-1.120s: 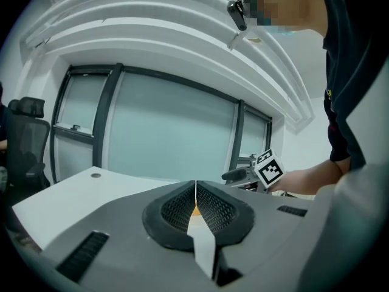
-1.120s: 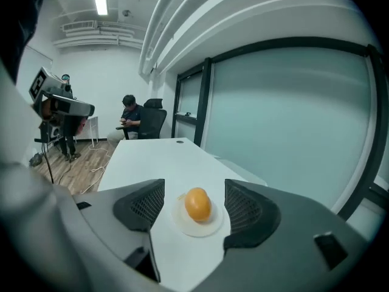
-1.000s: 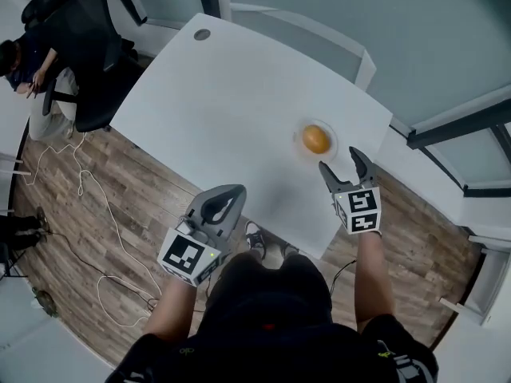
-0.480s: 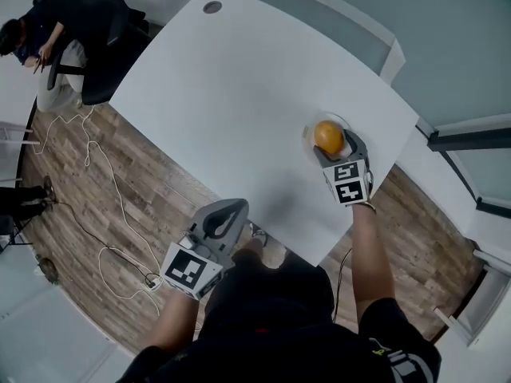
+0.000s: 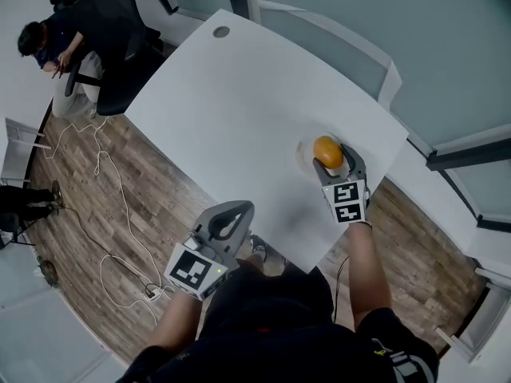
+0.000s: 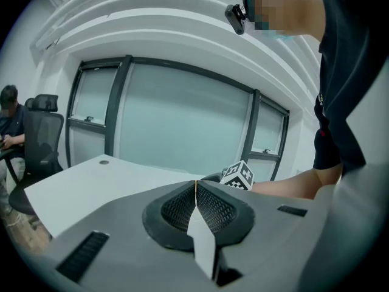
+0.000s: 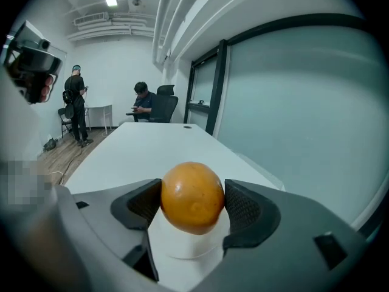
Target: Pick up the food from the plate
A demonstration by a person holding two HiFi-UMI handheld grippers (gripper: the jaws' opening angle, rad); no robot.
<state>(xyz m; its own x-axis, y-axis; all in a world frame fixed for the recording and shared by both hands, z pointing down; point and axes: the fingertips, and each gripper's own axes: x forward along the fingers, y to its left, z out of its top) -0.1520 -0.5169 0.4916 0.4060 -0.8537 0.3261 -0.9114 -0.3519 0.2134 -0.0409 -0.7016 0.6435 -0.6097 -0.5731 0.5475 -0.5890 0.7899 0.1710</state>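
Note:
A round orange food item sits between the pads of my right gripper, which is shut on it. Right under it is a small white plate near the right end of the white table. I cannot tell whether the food still touches the plate. My left gripper is shut with nothing in it, held off the table's near edge over the wooden floor.
A round cable hole marks the table's far corner. A person sits on a black office chair at the far left, and another person stands further back. White cables lie on the floor.
My right gripper moved forward from in front of the plate to the orange food and shut on it. The left gripper stayed shut near the table edge.

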